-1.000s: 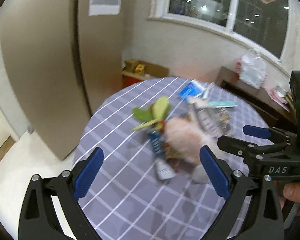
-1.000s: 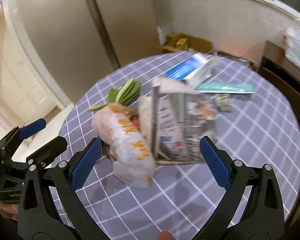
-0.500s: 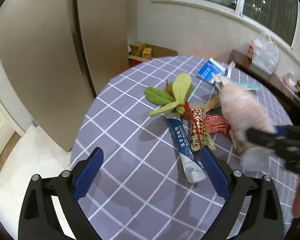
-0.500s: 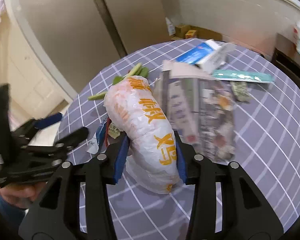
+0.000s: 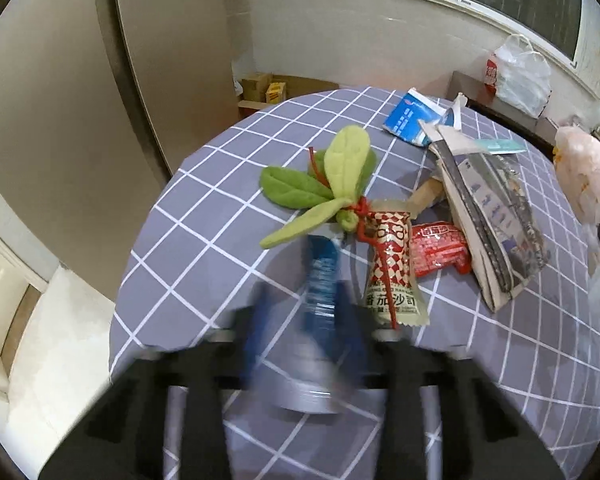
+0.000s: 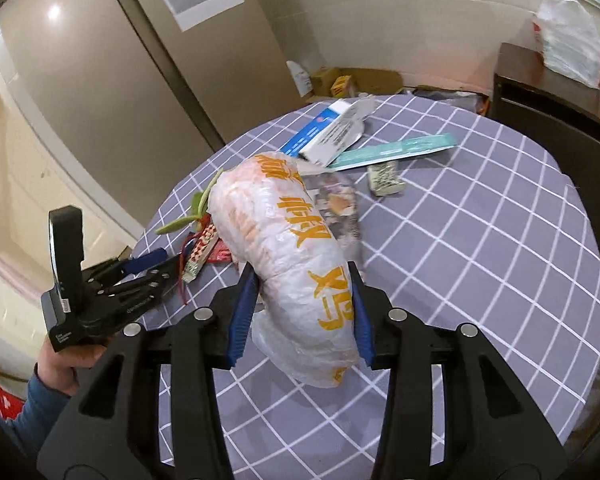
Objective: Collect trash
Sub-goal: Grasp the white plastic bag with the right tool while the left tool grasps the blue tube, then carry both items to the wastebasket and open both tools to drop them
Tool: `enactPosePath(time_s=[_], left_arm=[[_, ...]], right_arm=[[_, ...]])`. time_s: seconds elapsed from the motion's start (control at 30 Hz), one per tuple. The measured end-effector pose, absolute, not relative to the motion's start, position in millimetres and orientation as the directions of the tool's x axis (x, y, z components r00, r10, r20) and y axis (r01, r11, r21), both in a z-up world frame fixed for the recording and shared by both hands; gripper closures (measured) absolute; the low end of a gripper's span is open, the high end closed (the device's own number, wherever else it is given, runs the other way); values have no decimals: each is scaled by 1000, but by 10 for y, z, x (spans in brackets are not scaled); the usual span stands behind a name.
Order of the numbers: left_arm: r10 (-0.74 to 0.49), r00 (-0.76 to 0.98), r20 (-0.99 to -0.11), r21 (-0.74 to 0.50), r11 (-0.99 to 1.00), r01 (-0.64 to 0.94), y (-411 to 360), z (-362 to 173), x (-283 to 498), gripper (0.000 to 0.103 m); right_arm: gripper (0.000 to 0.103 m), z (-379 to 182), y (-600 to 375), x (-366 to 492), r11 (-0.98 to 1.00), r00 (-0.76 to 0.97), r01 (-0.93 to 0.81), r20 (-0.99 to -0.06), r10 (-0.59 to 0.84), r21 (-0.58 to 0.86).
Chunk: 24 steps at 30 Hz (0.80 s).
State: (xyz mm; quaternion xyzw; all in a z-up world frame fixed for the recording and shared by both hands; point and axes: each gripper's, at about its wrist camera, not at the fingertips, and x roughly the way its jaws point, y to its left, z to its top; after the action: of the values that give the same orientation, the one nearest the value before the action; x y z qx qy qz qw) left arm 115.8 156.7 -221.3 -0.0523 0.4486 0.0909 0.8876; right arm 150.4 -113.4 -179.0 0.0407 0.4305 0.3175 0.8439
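Trash lies strewn over the round table with its grey-and-white checked cloth, and you have a gripper on two pieces of it. In the left wrist view, starting low and left of centre, your left gripper is blurred and its jaws are closing, with the blue toothpaste tube between them; the blur hides whether the pads press on the tube yet. Just above the tube's far end sits the green leafy sprig, tied with a red band. Right of the tube lies the red-and-white checked sauce sachet, and touching its right side is the red snack wrapper. Further right, the folded newspaper runs from mid frame toward the lower right, with the blue-and-white carton above it near the table's far edge.

In the right wrist view, your left hand shows at the lower left of the frame, holding its gripper over the sachet and sprig. At centre, your right gripper is clamped on the white plastic bag with orange lettering, the blue pads pressing into both sides of it. The bag stands clear of the cloth. Upper right of the bag lies the teal flat packet, beside a small crumpled label.
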Motion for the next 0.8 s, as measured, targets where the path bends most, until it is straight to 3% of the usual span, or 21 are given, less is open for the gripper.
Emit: enactPosePath(time_s=[0.1,0.43,0.8], left_arm=[[56,582,-812,-83,974,-209,1640,-2186,1092,92],[45,633,-772,-89,980,-178,1430,-1924,813,93],[-34,714,-700,-89,995,-41,834,-1417,855,92]], right_arm=[[61,-1744,-1228,1501,798,445,-491,-688,574,349],[61,-1517,-1566,1508,810,516,-459,-633,577,365],[61,-1326,-2123,1450,843,613,-379,-578,538,382]])
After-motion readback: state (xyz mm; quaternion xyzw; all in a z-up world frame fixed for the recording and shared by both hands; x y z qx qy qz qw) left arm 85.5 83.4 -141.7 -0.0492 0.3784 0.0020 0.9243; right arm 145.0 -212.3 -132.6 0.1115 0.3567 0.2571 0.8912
